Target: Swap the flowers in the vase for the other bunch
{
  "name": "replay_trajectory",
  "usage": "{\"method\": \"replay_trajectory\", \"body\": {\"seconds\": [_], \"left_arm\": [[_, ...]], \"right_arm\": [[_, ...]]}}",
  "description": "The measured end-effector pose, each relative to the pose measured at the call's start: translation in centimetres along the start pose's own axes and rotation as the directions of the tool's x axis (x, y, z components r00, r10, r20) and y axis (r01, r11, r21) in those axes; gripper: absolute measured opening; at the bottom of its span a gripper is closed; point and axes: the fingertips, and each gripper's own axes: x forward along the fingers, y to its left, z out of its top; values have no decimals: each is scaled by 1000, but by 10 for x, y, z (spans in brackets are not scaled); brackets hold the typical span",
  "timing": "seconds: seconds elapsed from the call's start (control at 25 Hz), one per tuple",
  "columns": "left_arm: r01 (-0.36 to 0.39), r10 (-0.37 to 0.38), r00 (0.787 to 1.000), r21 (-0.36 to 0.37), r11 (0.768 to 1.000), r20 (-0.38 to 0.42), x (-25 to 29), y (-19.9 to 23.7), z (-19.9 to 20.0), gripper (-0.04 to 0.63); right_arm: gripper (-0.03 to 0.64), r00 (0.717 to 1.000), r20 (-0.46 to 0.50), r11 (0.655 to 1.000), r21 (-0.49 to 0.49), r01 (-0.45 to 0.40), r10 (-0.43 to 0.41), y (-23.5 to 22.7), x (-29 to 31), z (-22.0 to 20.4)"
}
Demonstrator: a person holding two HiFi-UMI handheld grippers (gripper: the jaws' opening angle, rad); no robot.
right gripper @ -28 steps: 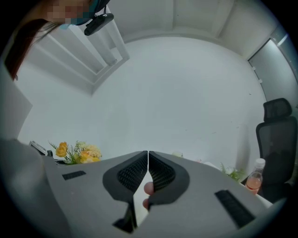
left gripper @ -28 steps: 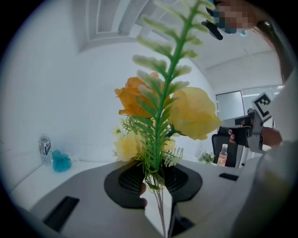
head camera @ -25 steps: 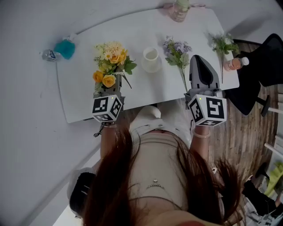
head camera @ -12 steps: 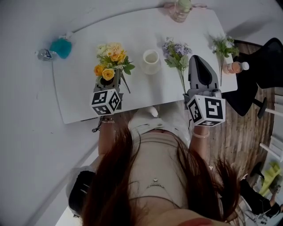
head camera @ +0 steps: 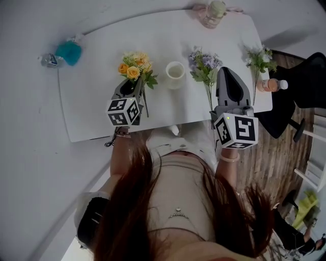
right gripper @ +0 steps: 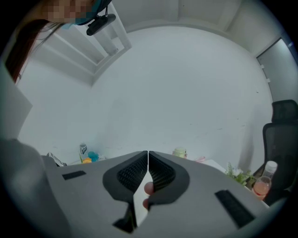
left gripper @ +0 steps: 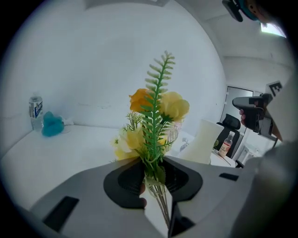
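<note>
We hold the left gripper (head camera: pixel 131 87) over the left half of the white desk (head camera: pixel 97 102), a little in from its near edge. Its jaws are clenched on the thin stems of the yellow and orange bunch (head camera: pixel 135 67). In the left gripper view the stems pass straight between the jaws, and the blooms and a green fern frond rise above them. We cannot tell whether the bunch touches the desk.

The white vase (head camera: pixel 175 73) stands upright near the middle of the desk, just beside the held bunch. On its other side the purple bunch (head camera: pixel 205 62) lies on the desk, its stem running toward the near edge.

Our right gripper (head camera: pixel 227 71) hovers beside the purple bunch, toward the right edge. Its jaws are pressed together on nothing.

A green and white sprig (head camera: pixel 259 57) lies at the right edge, with a bottle of pink liquid (head camera: pixel 272 84) next to it. A jar (head camera: pixel 214 12) stands at the far edge, and a teal object (head camera: pixel 69 52) and a small water bottle (head camera: pixel 48 60) sit by the far left corner.
</note>
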Motion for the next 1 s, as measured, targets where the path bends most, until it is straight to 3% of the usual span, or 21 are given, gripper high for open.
{"method": "replay_trajectory", "body": {"seconds": [0.4, 0.76, 1.0], "left_arm": [[-23, 20, 996, -34, 999, -85, 30, 15, -28, 95], [-24, 18, 997, -81, 996, -72, 43, 18, -30, 104], [-31, 28, 997, -50, 998, -70, 45, 17, -31, 143]], "right_arm": [[28, 1000, -30, 1000, -2, -4, 4, -8, 14, -11], [28, 999, -36, 1000, -13, -22, 22, -8, 23, -12], [28, 998, 6, 997, -44, -58, 59, 3, 20, 0]]}}
